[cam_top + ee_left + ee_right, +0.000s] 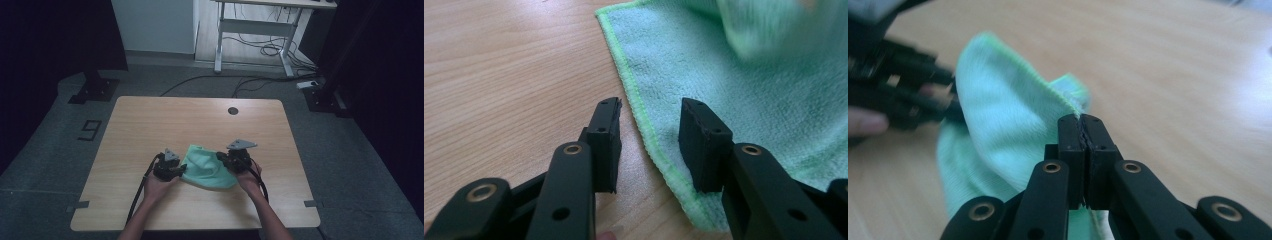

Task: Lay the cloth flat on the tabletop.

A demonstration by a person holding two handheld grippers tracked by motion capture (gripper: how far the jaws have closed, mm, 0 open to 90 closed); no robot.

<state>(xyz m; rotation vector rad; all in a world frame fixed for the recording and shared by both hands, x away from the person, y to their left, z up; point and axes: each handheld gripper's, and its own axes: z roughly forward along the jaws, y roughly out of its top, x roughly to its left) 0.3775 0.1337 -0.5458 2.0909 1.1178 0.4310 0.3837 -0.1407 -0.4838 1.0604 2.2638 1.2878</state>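
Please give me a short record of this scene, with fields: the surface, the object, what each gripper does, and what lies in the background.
surface: light wooden table with a dark round hole near its far edge
object: green microfibre cloth, partly lifted and bunched on its right side
left gripper: jaws open, straddling the cloth's stitched edge, which lies flat on the table; pads not pressing
right gripper: jaws closed on a raised fold of the cloth
hands: one on each gripper, coming in from the near edge
background: white desk frame and loose cables on the floor

A mint-green cloth [206, 168] with brighter green hem lies on the light woodgrain table [150, 125].
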